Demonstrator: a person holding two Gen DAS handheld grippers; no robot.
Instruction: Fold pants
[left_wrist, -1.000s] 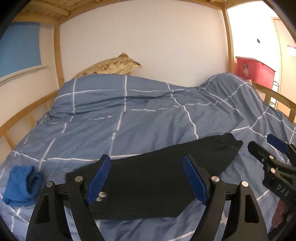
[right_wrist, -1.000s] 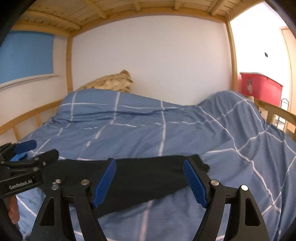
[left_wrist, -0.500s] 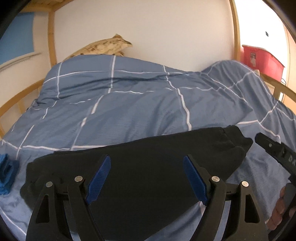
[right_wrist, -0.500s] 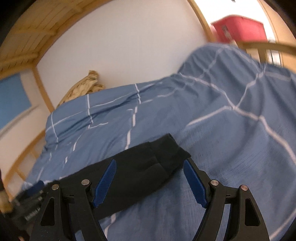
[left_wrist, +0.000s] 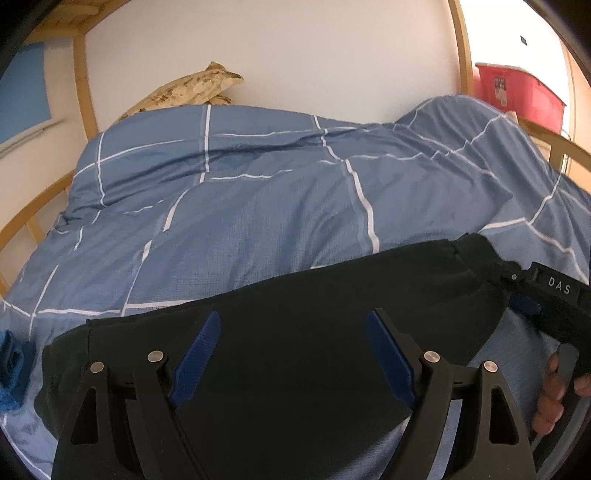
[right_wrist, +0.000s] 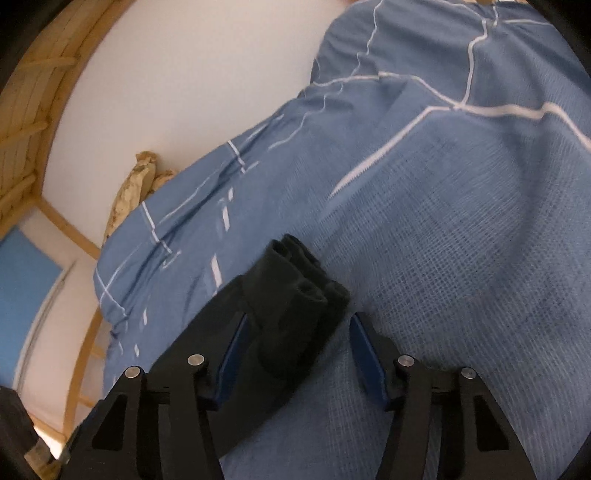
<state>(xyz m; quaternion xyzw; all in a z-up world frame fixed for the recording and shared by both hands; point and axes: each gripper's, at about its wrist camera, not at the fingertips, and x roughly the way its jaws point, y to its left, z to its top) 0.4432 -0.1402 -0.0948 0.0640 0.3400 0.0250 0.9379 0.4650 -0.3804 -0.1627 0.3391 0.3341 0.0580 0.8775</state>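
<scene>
Blue duvet (left_wrist: 258, 221) with white grid lines, rumpled, spread over the whole bed and heaped higher at the right. Tan patterned pillow (left_wrist: 188, 90) at the far end, leaning on the white wall (left_wrist: 295, 55). Wooden bed frame (left_wrist: 83, 92) with 2 upright posts and curved side rails; slats (right_wrist: 22, 85) overhead. Red bin (left_wrist: 517, 94) beyond the right rail. Blue panel (left_wrist: 22, 92) on the left wall. Small blue cloth (left_wrist: 13, 365) at the duvet's left edge.
</scene>
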